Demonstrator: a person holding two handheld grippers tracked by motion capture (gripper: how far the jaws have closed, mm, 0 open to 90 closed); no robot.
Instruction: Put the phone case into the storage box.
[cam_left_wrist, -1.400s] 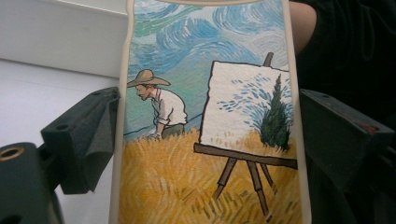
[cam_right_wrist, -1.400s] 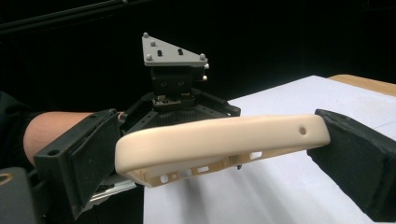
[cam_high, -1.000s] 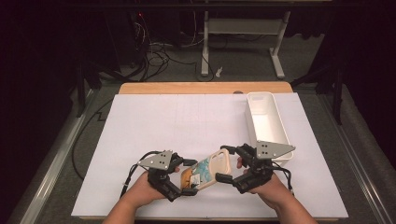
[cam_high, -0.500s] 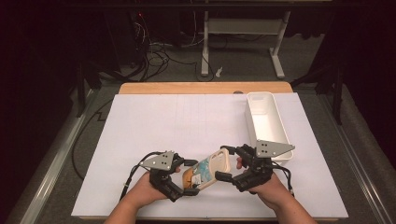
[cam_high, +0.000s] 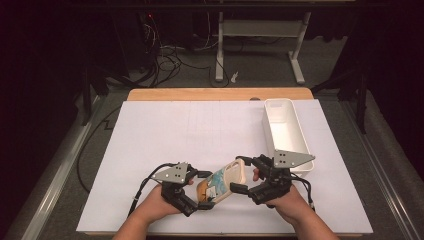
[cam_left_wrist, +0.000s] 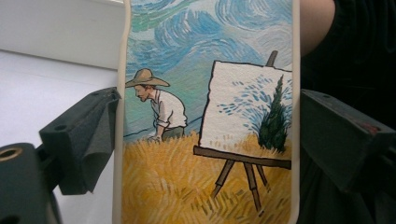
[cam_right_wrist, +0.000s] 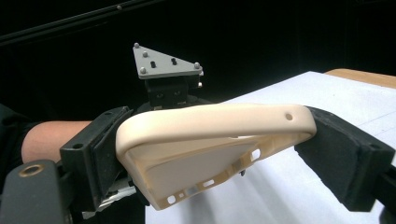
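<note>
I held the phone case (cam_high: 223, 182) between both tongs, lifted just above the near edge of the white table (cam_high: 165, 135). My left gripper (cam_high: 202, 189) clamped its long edges, printed side facing that gripper's camera, showing a painter at an easel (cam_left_wrist: 205, 121). My right gripper (cam_high: 243, 175) clamped the cream end (cam_right_wrist: 210, 140) by its edges. A white bin (cam_high: 285, 130) stood near, right of my right hand (cam_high: 287, 202).
</note>
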